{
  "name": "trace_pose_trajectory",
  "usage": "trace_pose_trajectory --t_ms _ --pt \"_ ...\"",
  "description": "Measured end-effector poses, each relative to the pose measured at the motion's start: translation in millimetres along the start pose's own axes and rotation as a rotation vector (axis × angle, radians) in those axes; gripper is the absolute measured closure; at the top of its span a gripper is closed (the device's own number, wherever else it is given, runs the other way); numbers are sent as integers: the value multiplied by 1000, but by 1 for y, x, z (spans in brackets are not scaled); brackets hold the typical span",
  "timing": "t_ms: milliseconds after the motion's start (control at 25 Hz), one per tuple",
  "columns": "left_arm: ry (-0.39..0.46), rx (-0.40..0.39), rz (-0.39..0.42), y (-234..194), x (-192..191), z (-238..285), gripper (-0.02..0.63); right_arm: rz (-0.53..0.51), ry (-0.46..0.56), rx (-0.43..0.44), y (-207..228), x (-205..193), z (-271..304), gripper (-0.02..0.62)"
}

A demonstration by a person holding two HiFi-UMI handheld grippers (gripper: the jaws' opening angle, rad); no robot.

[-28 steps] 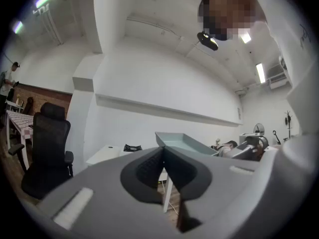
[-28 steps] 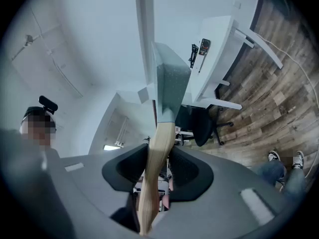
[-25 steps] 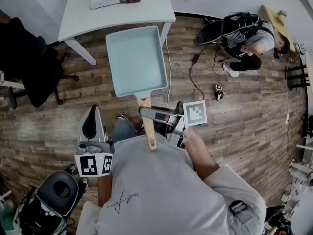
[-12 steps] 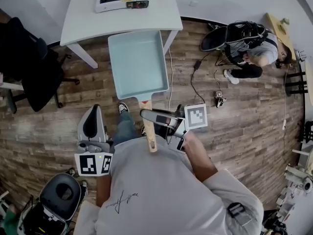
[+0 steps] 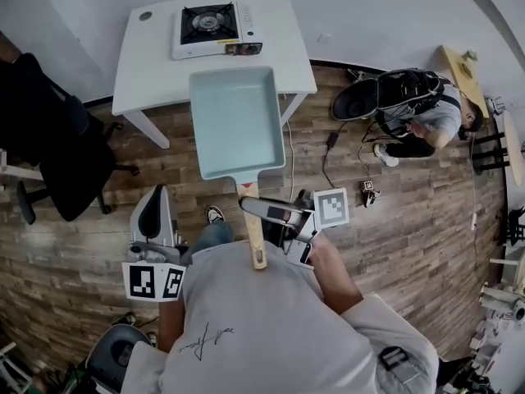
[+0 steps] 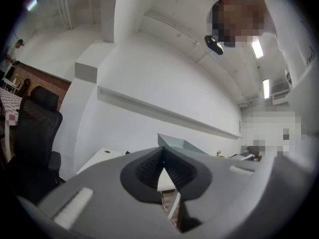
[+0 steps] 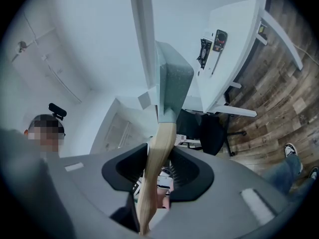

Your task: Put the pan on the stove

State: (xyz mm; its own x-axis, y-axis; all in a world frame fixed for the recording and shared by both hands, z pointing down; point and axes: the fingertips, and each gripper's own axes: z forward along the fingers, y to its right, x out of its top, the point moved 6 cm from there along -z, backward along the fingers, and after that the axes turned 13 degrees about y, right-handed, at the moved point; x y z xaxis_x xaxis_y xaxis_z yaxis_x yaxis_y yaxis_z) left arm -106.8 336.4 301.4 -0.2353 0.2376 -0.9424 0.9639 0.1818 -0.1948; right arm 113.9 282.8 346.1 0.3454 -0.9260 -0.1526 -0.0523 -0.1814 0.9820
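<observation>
My right gripper (image 7: 158,169) is clamped on the pan's wooden handle (image 5: 255,240), and my left gripper (image 6: 163,172) is closed up on nothing, low on my left. The pan (image 5: 236,121) hangs out front with its far rim crossing the table's (image 5: 152,76) near edge. The stove (image 5: 215,29) sits just beyond, with bare tabletop to its left.

The head view looks steeply down from overhead onto the white rectangular desk (image 5: 148,64) and the pale blue rectangular pan (image 5: 236,121), which both gripper views, set close behind their own jaws, also catch from lower down
</observation>
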Motion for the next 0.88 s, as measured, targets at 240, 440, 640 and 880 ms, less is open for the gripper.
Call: trace_pose_trajectory --t_ms 240,440,640,880 --pt "3 -60 8 -38 2 28 552 -19 33 16 -1 16 46 460" --pt "10 -99 -17 -61 5 42 552 -15 57 19 3 24 72 460" --pt "7 -116 -38 -79 8 48 552 -3 77 -5 9 27 90 459" --pt "19 -112 -54 -93 5 55 552 8 90 -9 17 37 104 457"
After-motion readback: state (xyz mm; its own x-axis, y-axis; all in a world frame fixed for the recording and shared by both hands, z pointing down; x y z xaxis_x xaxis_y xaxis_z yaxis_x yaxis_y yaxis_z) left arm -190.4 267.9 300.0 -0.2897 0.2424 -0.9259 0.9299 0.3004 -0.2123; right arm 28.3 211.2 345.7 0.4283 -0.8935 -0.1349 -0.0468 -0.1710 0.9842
